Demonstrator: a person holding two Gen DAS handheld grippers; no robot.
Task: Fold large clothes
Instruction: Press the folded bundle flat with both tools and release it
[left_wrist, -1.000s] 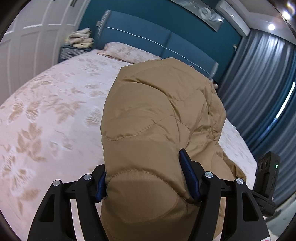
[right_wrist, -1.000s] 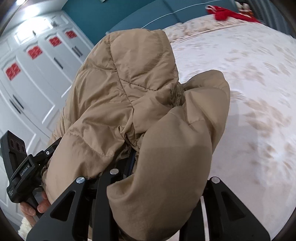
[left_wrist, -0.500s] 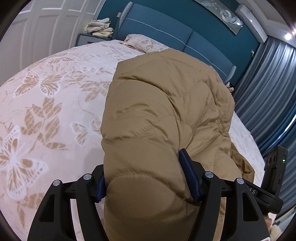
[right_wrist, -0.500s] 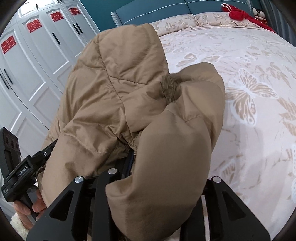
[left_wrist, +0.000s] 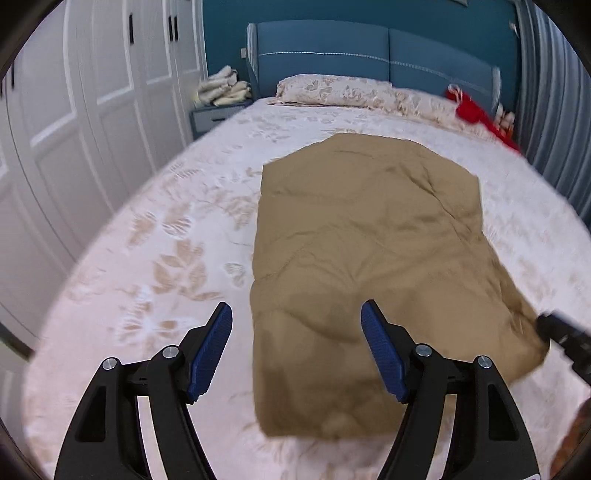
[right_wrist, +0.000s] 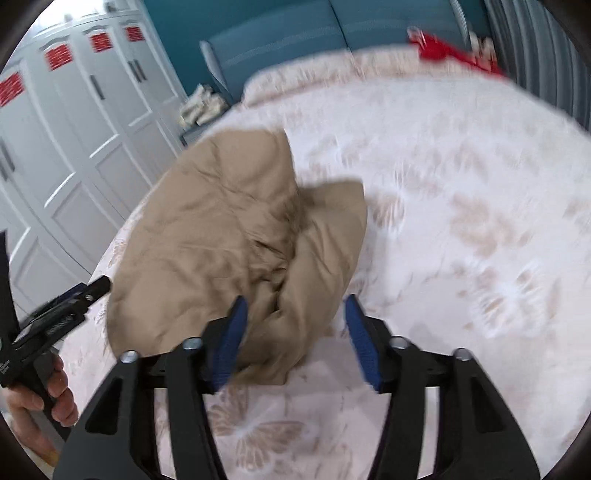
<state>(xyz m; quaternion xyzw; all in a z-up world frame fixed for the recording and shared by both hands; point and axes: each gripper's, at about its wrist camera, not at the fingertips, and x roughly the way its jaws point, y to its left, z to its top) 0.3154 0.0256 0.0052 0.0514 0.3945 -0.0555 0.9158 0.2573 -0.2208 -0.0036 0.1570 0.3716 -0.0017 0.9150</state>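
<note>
— Left wrist view: where's the tan jacket (left_wrist: 369, 258)?
— Lying folded on the bed (left_wrist: 166, 258), near its foot edge.
— And the left gripper (left_wrist: 297, 350)?
— Spread wide, holding nothing, above the jacket's near edge.
— The right gripper (right_wrist: 293, 336)?
— Also wide apart, jacket corner between its pads, unpinched.

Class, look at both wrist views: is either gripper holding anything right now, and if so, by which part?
Nothing is held. The left gripper and right gripper both have open jaws, and the tan jacket lies loose on the bed.
</note>
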